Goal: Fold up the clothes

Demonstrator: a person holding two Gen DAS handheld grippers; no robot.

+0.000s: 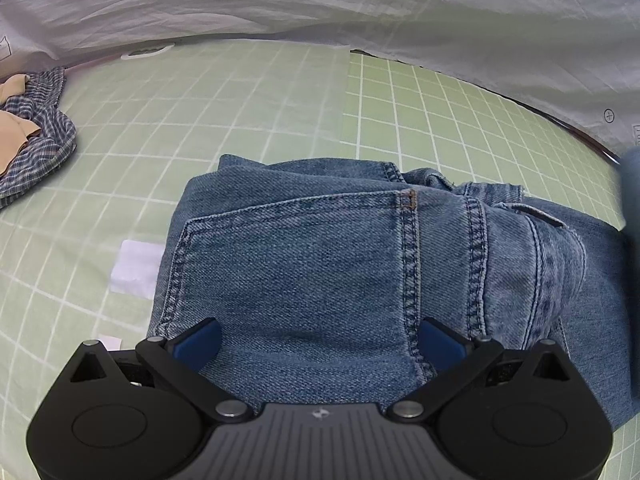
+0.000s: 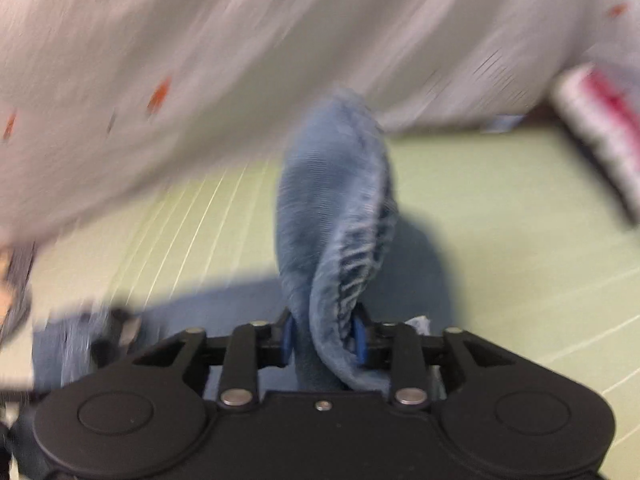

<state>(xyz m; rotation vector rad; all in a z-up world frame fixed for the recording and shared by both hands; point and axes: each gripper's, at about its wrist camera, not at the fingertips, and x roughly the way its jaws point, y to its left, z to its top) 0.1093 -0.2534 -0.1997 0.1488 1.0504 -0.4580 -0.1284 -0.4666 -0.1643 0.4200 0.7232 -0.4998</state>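
Blue jeans (image 1: 340, 248) lie on the green checked sheet (image 1: 248, 112), back pocket up. My left gripper (image 1: 318, 342) is open, its blue pads wide apart just over the pocket area. In the right wrist view, which is blurred, my right gripper (image 2: 324, 338) is shut on a bunched part of the jeans (image 2: 332, 216) and holds it raised above the sheet. A blurred blue shape at the right edge of the left wrist view (image 1: 630, 200) looks like that lifted denim.
A white printed cloth (image 1: 280, 0) hangs along the back. A blue plaid garment with a beige one (image 1: 32, 148) lies crumpled at the far left. A white patch (image 1: 136, 266) lies on the sheet left of the jeans. A red-and-white object (image 2: 600, 120) is at the right.
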